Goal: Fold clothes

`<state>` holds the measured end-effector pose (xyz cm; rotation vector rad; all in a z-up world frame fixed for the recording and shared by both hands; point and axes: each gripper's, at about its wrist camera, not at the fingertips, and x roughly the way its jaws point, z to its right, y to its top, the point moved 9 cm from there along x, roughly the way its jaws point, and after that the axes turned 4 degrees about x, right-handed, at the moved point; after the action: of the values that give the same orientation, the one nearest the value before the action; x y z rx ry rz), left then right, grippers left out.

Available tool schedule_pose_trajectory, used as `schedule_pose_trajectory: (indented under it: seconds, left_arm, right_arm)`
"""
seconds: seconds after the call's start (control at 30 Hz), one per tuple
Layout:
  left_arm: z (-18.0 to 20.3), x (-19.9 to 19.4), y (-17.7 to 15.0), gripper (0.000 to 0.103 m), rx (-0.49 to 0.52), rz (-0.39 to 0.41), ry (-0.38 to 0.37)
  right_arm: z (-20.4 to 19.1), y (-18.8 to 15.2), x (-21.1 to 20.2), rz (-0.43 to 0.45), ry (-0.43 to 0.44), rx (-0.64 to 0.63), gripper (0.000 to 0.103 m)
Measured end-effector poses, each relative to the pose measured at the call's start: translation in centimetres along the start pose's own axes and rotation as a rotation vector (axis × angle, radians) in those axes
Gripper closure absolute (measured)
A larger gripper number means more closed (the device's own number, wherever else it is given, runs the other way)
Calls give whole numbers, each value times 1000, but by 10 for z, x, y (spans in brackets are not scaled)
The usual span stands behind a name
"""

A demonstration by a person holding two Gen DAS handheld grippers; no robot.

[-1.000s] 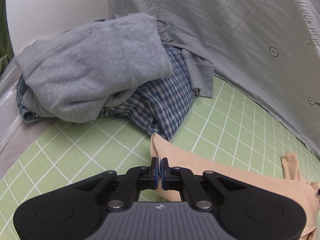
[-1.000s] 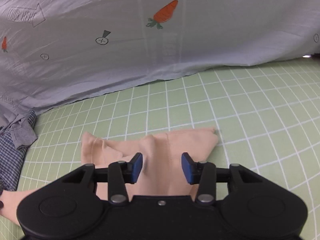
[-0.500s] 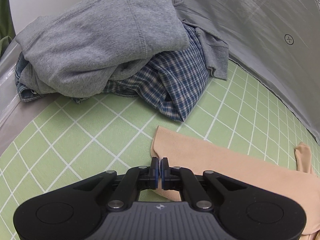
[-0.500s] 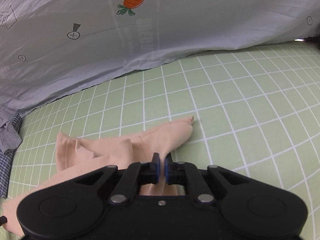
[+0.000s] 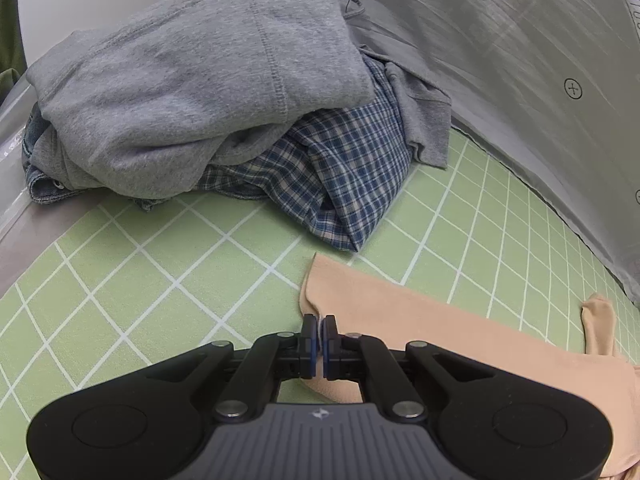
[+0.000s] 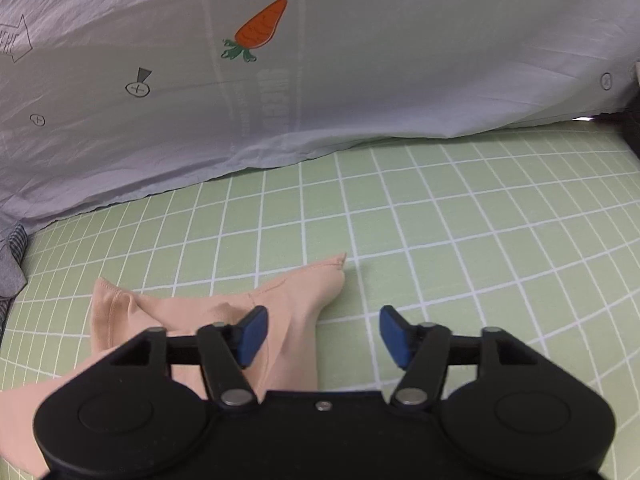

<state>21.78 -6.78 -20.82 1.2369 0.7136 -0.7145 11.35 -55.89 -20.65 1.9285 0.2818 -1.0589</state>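
Your right gripper (image 6: 320, 330) has just spread its fingers, releasing the beige nylon stocking (image 6: 280, 304); your left gripper (image 5: 319, 336) remains pinching its edge, so that fold end is laid.

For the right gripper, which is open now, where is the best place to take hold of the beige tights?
Probably the pointed toe end of the beige tights. It lies flat, free of other cloth, just left of the open right gripper, so come from above with one finger on each side. The left gripper already pinches the other end.
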Motion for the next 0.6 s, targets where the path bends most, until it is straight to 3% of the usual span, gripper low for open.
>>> schedule_pose_trajectory:
  seconds: [0.17,0.3,0.43,0.53,0.6]
  left_arm:
    - [52,-32,8,100,82,64,-143]
    - [120,-62,-8,100,204,76,-294]
    - [182,-90,-55,100,324,16,-447]
    - [216,-108,-113,100,434,-80,-545]
    - [225,-114,-149,99,507,-155,-561]
  right_arm:
    - [19,-23,-41,25,-30,37,18]
    - [35,-47,-71,31,-53,65,15]
    - [51,-83,-94,9,-72,87,15]
    - [63,-109,-111,-8,-86,104,15]
    - [71,-127,-122,-20,-96,115,15]
